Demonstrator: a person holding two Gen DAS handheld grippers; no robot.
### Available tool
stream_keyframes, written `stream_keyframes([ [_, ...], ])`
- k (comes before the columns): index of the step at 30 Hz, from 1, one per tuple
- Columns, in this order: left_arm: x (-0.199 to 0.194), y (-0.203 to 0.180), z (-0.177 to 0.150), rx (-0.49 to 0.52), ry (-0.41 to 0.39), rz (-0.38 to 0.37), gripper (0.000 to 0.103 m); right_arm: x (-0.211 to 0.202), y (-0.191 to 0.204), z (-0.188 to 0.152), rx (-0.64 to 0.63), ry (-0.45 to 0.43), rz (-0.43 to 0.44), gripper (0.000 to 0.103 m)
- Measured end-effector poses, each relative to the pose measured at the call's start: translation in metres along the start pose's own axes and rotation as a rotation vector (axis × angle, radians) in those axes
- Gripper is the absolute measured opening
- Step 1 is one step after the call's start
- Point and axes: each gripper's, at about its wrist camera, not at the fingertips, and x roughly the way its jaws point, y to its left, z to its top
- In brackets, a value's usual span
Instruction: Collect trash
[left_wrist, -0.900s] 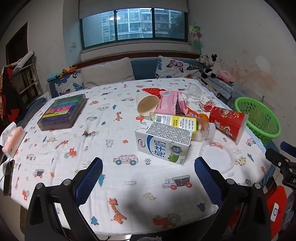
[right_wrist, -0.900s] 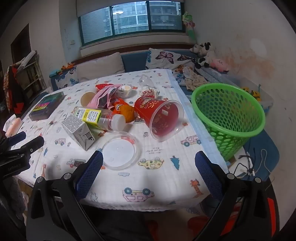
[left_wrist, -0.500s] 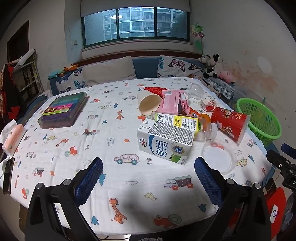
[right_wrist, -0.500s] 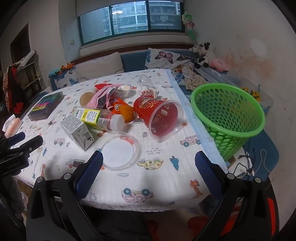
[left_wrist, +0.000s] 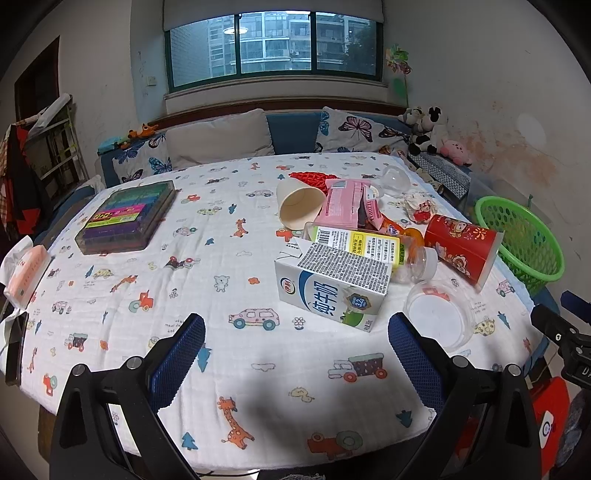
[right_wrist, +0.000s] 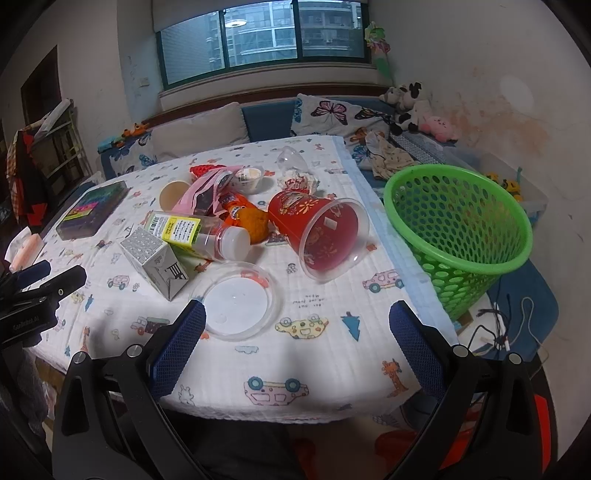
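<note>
Early stage of collection. Both claws are held wide apart and grip nothing: the left claw (left_wrist: 295, 354) is poised over the near edge of the worktop (left_wrist: 207, 280), the right claw (right_wrist: 295, 343) over the near right corner. All trash is seen lying in one cluster on the worktop: milk carton (left_wrist: 332, 288), labelled plastic bottle (left_wrist: 369, 245), red cup (right_wrist: 317, 232) on its side, clear lid (right_wrist: 236, 299), paper cup (left_wrist: 299, 208), pink wrapper (left_wrist: 343, 205) and an orange packet (right_wrist: 251, 218). The green basket (right_wrist: 458, 229), placed just beside the worktop's right edge, appears empty as far as its interior is shown. Nothing is judged collected; every item remains to be moved.
</note>
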Motion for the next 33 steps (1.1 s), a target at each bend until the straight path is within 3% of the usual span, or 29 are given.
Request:
stream_keyframes([
  [33,0.007,0.0029,0.0049,-0.008,0.01,0.006,0.096,0.0092,0.0028,0.0018,-0.007,0.016,0.015,0.099],
])
